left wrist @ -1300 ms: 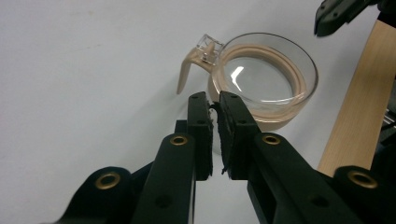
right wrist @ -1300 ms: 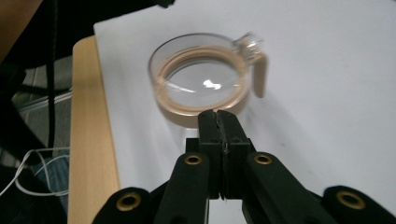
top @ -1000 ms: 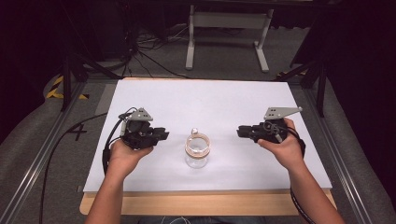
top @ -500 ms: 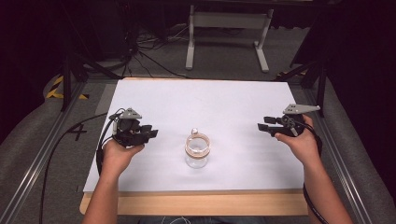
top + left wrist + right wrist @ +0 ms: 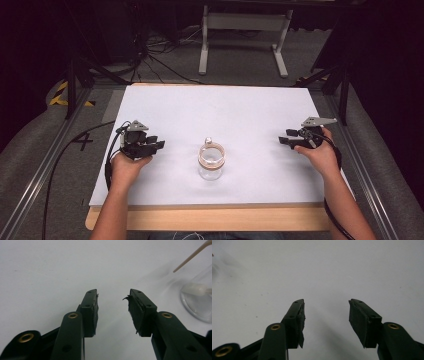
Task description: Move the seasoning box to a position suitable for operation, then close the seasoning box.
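A clear glass jar (image 5: 211, 161) stands near the middle front of the white sheet (image 5: 215, 115), with a stick topped by a white tip (image 5: 208, 141) rising from it. My left gripper (image 5: 156, 145) rests left of the jar, open, nothing between its jaws. In the left gripper view the gripper (image 5: 112, 305) points over bare sheet, with the jar (image 5: 197, 300) and a wooden stick (image 5: 192, 255) at the right edge. My right gripper (image 5: 283, 141) sits far right of the jar, open and holding nothing. The right gripper view has its gripper (image 5: 325, 312) over plain white sheet.
The white sheet covers a wooden table whose front edge (image 5: 210, 219) shows bare. Black cables (image 5: 55, 165) trail off the left side. A metal stand (image 5: 242, 22) and dark frame posts stand beyond the far edge on grey floor.
Both hands have drawn apart from the jar: the left gripper slid a little left, the right gripper moved well to the right. The jar stayed put.
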A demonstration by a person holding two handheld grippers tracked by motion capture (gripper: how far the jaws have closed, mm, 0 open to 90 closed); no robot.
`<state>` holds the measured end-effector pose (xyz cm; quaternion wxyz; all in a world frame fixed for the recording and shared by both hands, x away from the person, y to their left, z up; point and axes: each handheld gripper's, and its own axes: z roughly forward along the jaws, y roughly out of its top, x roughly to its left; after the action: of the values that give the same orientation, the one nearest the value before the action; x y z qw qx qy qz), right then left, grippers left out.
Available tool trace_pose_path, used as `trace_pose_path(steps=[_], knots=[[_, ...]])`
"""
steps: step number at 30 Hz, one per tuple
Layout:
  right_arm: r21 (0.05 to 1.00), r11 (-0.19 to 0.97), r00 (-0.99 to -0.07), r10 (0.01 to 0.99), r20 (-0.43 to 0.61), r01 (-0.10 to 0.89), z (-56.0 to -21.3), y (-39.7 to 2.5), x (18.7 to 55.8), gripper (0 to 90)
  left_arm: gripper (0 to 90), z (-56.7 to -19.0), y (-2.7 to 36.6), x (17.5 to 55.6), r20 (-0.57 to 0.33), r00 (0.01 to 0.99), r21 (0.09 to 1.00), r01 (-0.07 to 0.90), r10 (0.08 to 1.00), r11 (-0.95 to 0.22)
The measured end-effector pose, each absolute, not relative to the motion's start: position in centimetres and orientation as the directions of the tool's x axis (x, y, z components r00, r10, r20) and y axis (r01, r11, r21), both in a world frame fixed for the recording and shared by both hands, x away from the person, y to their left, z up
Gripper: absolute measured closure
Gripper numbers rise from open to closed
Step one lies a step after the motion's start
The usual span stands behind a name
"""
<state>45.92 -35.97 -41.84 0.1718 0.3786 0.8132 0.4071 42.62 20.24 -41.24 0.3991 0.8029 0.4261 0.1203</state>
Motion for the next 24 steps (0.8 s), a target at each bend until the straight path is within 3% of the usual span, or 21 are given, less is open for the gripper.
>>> trace_pose_path(steps=[24], knots=[[0.749,0.484,-0.704,0.709,-0.035,0.451,-44.3,-35.1,46.3,41.4,58.1,-42.0,19.9,42.8,-0.167,0.617,0.703,0.622,0.769,-0.346]])
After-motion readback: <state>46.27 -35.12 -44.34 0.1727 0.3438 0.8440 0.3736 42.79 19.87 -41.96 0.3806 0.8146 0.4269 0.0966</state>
